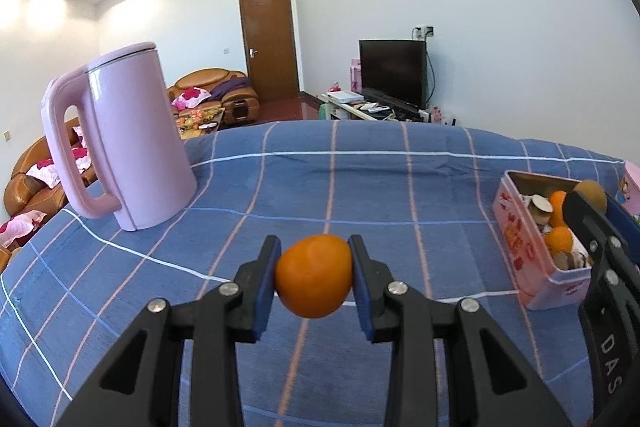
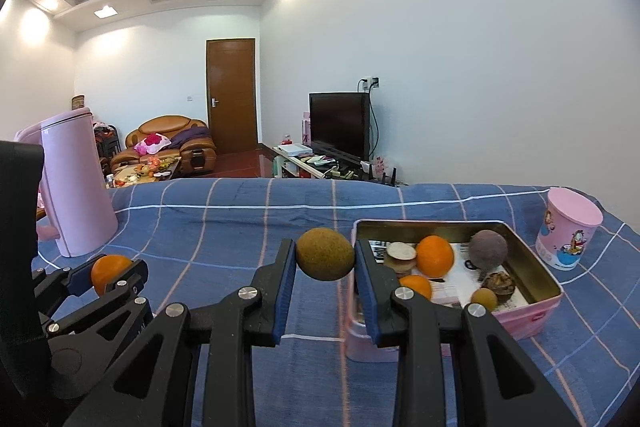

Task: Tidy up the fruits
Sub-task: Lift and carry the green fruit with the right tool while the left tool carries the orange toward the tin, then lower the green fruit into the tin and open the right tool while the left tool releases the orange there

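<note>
orange [image 1: 314, 275] (clamped), brown fruit [image 2: 325, 254] gripped aloft

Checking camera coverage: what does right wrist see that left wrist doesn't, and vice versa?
Only right wrist: the pink cartoon cup, the tin's full contents including a dark purplish fruit. Only left wrist: the kettle's handle in full. Both: pink kettle, pink tin, left gripper shut on an orange, right gripper shut on a brown fruit.

Both wrist views close, facing door; share pink tin [image 1: 532, 255].
</note>
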Motion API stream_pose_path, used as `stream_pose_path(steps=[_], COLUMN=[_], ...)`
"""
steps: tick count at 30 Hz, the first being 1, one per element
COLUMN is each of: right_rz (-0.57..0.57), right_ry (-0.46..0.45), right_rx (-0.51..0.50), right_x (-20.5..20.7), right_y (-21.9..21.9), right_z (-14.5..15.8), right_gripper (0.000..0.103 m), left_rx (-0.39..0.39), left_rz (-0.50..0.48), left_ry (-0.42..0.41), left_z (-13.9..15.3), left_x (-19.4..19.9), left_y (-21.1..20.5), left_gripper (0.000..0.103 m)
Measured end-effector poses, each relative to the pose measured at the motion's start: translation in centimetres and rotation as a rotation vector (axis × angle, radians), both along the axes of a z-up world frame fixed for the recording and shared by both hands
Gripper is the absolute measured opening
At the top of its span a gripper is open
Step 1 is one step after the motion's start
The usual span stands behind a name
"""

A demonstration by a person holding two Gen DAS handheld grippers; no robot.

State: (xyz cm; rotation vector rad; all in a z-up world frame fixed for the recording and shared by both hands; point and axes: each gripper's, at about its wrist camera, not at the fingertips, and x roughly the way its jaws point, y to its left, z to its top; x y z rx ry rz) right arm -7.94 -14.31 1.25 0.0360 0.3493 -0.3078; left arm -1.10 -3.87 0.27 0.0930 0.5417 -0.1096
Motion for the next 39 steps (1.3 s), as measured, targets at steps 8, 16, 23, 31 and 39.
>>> stream_pose_path(steps=[8,16,23,31,39], right_rz=[-0.016,-0.045,-0.076,-0.117,-0.156], right_ry=[0.001,0.005,0.006,0.011,0.017], right_rx=[-0.020,-0.033,-0.039,-0.040,-0.043], right_x=[-1.2,-1.9,-2.7,-3.3,-3.2], right_y=[-1.9,-4.9,-7.6,-10.8,-14.0], right_z=[0.1,0.3,0.4,0.4,0.6], right_gripper=[0.032,0.032,0.032,0.032,0.032], left_rx=[0.000,-0.005,0.006,-0.011,-0.019], left_rz=[-0.032,-0.072,-0.117,-0.155,-0.193], left_ry=[0.003,0.024,0.017,0.016,0.023], left_z=[0.0,-0.1,0.0,0.2,0.2], left_x=[-1.1,-1.5,-2.2,-2.4,-2.3], left_y=[-2.2,-4.8,-7.7,-10.8,-13.7], left_gripper=[0.036,0.036,0.036,0.036,0.036])
